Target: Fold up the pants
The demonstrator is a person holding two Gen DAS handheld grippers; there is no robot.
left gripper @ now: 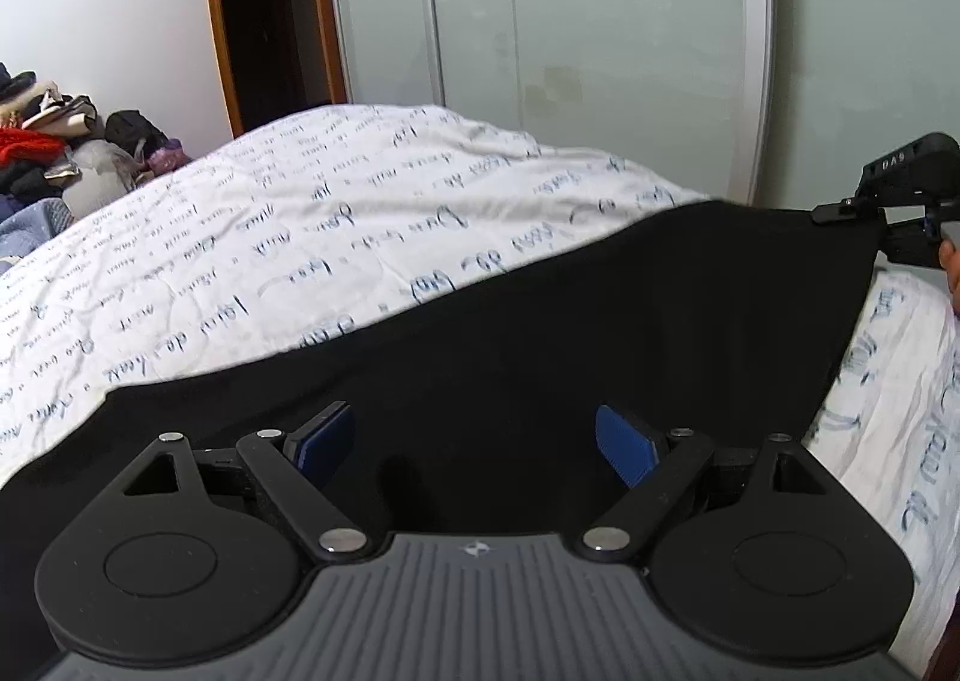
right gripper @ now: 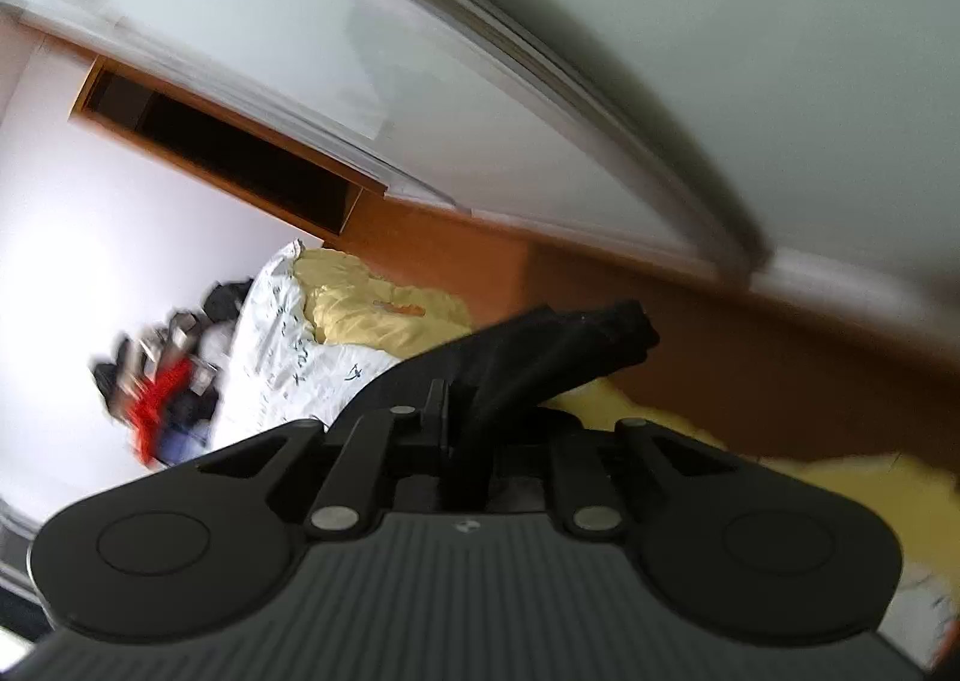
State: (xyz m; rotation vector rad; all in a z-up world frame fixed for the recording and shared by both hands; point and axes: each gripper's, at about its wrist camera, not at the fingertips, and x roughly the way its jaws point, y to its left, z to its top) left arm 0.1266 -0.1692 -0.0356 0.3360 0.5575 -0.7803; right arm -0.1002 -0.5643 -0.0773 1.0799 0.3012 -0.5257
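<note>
The black pants (left gripper: 600,321) lie spread on a bed with a white quilt printed with blue script (left gripper: 270,225). My left gripper (left gripper: 474,441) is open, its blue pads (left gripper: 627,444) wide apart just above the near part of the pants. My right gripper (left gripper: 840,213) shows at the far right of the left wrist view, holding the pants' far corner lifted. In the tilted, blurred right wrist view the right gripper (right gripper: 474,399) is shut on a bunched fold of the black pants (right gripper: 570,345).
A pile of clothes (left gripper: 54,153) lies at the bed's far left. A frosted sliding wardrobe door (left gripper: 570,21) and a wooden door frame (left gripper: 219,21) stand behind the bed. A yellow sheet (right gripper: 372,303) shows under the quilt.
</note>
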